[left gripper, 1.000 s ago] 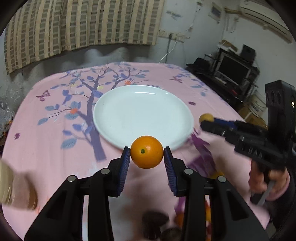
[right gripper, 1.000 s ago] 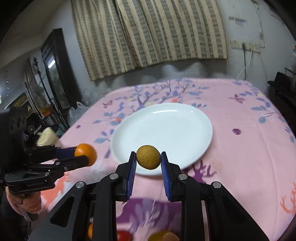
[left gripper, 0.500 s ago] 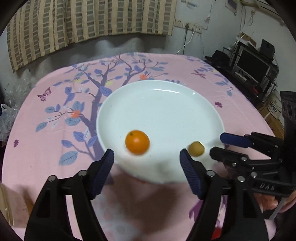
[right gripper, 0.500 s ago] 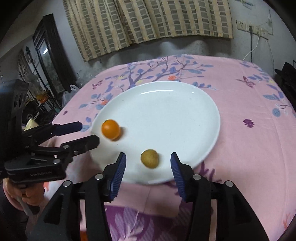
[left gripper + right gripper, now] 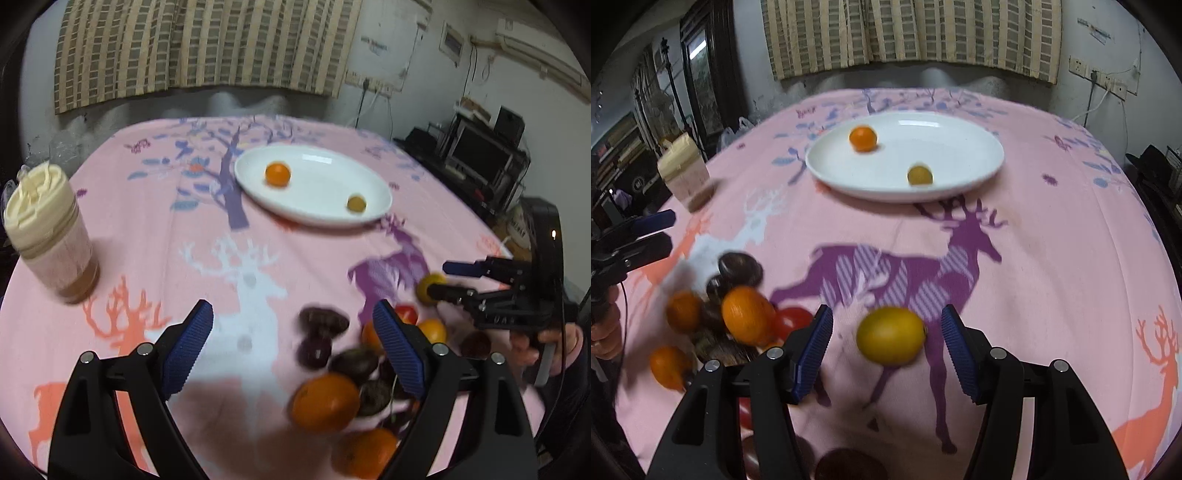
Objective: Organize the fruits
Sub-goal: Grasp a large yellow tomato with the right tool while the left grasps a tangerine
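A white plate (image 5: 325, 206) (image 5: 960, 155) at mid table holds an orange (image 5: 277, 174) (image 5: 863, 138) and a small yellow-brown fruit (image 5: 356, 204) (image 5: 919, 175). A pile of oranges (image 5: 325, 402) (image 5: 748, 314), dark purple fruits (image 5: 323, 321) (image 5: 738, 267) and a red one (image 5: 792, 321) lies near the table's front. My left gripper (image 5: 291, 350) is open and empty above the pile's left side. My right gripper (image 5: 886, 350) is open, with a yellow fruit (image 5: 891, 335) (image 5: 430, 286) lying on the cloth between its fingers.
A jar with a cream lid (image 5: 48, 232) (image 5: 685, 171) stands at the table's left. The pink patterned tablecloth (image 5: 1052, 258) covers the table. A shelf with a monitor (image 5: 480, 155) is at the right beyond the table edge.
Both grippers have pulled back from the plate to the near fruit pile, leaving the orange and small yellow-brown fruit on the plate. The right gripper now straddles a yellow fruit.
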The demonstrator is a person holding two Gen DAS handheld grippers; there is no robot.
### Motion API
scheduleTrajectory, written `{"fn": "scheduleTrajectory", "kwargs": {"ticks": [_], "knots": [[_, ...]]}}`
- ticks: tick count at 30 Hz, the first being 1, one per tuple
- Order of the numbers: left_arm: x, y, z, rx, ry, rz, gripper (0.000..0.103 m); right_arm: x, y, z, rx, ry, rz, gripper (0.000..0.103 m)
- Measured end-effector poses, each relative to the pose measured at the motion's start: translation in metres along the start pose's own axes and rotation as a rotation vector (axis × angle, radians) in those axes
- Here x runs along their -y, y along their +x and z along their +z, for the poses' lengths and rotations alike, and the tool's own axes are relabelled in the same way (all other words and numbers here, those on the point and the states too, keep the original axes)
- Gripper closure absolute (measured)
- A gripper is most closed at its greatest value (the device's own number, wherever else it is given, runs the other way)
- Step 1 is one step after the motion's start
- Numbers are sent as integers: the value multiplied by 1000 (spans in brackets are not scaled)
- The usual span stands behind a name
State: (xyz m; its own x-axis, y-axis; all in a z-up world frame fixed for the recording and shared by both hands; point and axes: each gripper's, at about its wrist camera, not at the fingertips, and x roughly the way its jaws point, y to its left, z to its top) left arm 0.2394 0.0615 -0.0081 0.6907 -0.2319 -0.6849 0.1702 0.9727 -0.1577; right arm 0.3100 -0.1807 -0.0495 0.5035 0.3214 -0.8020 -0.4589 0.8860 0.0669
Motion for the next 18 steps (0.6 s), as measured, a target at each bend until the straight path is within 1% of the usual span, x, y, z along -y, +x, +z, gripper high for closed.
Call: {"fn": "scheduleTrajectory", "kwargs": {"ticks": [2, 4, 5, 6, 7, 8, 9, 10, 11, 12, 13, 18], "knots": [[3, -3, -9, -1, 29, -1, 17, 1, 5, -4, -28, 9, 13, 42], [3, -4, -17, -15, 46, -22, 17, 2, 8, -5, -39, 10, 10, 49], [3, -5, -21, -32, 52, -50, 17, 2, 10, -5, -42, 7, 3, 58], [3, -6, -24, -42, 55, -68, 17, 2, 10, -6, -42, 9, 13, 61], [2, -6, -26, -50, 56, -88, 18, 2, 10, -6, -41, 14, 16, 62], [3, -7, -27, -57, 58, -112, 24, 3, 9, -6, -39, 20, 18, 62], [3, -7, -28, -66, 59, -133, 27, 3, 8, -6, -35, 27, 23, 62], [3, -6, -30, -78, 58, -152, 33, 5, 5, -6, -24, 44, 38, 62], [3, -4, -31, -94, 58, -173, 41, 7, 3, -6, -16, 57, 53, 62], [4, -3, -33, -109, 62, -185, 46, 8, 1, -5, -8, 67, 65, 62], [4, -1, -34, -124, 63, -193, 54, 9, -1, -4, -1, 71, 69, 62], [5, -1, -41, -145, 93, -191, 54, 8, -5, -4, 12, 68, 72, 62]]}}
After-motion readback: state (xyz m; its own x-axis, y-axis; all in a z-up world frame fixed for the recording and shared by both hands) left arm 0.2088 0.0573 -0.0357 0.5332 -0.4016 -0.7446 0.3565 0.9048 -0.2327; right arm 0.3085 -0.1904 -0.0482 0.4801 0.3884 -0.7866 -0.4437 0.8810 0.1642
